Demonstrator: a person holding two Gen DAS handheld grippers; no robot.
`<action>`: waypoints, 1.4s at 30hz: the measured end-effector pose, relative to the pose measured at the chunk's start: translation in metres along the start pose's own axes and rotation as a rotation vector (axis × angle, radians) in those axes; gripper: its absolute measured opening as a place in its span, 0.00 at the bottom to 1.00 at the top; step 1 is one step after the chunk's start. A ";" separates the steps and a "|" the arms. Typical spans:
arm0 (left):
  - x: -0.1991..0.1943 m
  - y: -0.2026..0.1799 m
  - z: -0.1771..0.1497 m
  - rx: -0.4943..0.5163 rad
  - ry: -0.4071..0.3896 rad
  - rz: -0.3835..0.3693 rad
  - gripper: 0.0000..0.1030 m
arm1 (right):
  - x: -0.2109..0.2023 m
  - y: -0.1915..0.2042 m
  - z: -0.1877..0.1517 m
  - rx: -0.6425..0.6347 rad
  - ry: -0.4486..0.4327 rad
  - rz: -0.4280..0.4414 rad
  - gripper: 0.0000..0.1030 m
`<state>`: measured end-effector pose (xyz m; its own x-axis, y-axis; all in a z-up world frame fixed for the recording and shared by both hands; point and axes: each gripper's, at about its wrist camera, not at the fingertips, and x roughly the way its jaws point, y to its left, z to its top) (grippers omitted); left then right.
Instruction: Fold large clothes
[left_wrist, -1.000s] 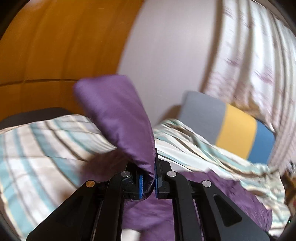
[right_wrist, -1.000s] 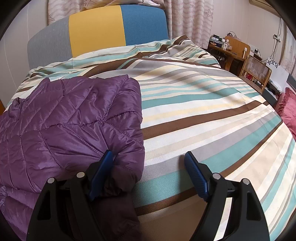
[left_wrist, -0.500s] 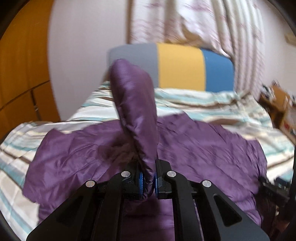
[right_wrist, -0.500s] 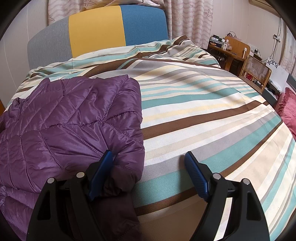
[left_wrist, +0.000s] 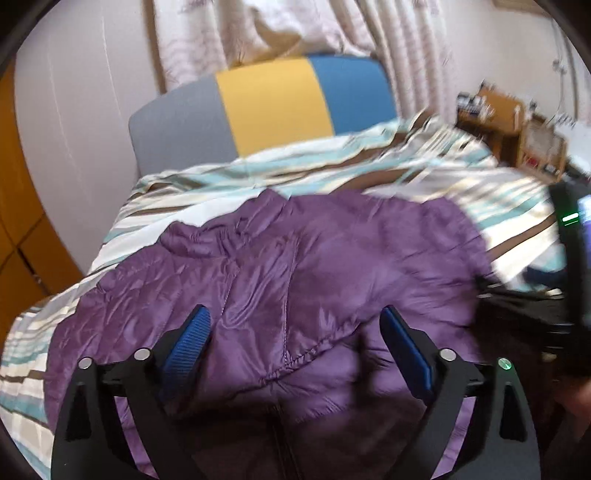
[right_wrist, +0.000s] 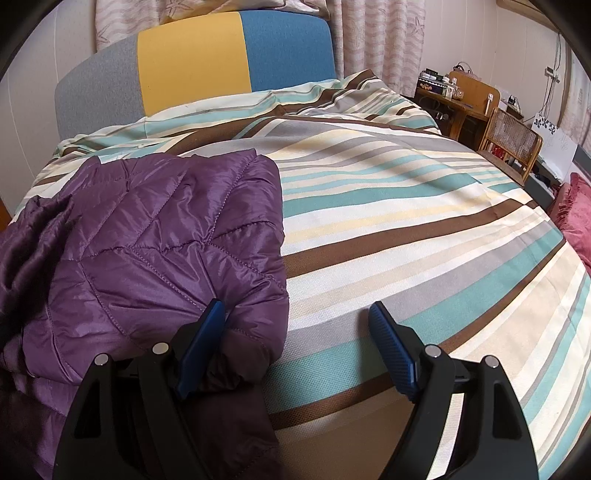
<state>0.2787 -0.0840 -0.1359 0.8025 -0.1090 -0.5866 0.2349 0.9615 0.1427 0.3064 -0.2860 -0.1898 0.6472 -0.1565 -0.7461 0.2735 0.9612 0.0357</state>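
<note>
A purple quilted jacket (left_wrist: 303, 273) lies spread on the striped bedspread (left_wrist: 236, 173). My left gripper (left_wrist: 295, 332) hovers over its near part with the jaws opening wide; the blue pads (left_wrist: 188, 339) press on nothing, and the sleeve they held lies dropped across the jacket. In the right wrist view the same jacket (right_wrist: 166, 236) fills the left side. My right gripper (right_wrist: 297, 321) stands open at the jacket's right edge, its left pad (right_wrist: 201, 347) against the puffy hem and its right pad over bare bedspread (right_wrist: 424, 221).
A grey, yellow and blue headboard (right_wrist: 192, 62) stands at the far end with curtains behind. A wooden desk and chair (right_wrist: 480, 110) sit at the right, a red cushion (right_wrist: 576, 221) by the bed's right edge. An orange cabinet (left_wrist: 14, 206) is at the left.
The left gripper swung round to face the headboard, then let go of the purple sleeve and opened wide; the sleeve now lies on the jacket. The right gripper has not moved.
</note>
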 end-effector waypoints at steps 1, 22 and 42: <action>-0.008 0.005 -0.001 -0.016 -0.005 -0.022 0.90 | 0.000 -0.001 0.000 0.008 0.001 0.010 0.77; 0.037 0.211 -0.054 -0.491 0.226 0.283 0.78 | -0.029 0.168 0.034 -0.325 -0.068 0.355 0.58; 0.020 0.234 -0.058 -0.554 0.189 0.359 0.91 | 0.007 0.160 0.014 -0.300 -0.028 0.277 0.65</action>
<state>0.3177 0.1537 -0.1602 0.6574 0.2379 -0.7150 -0.3830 0.9226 -0.0452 0.3649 -0.1362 -0.1797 0.6873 0.1150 -0.7172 -0.1307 0.9909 0.0337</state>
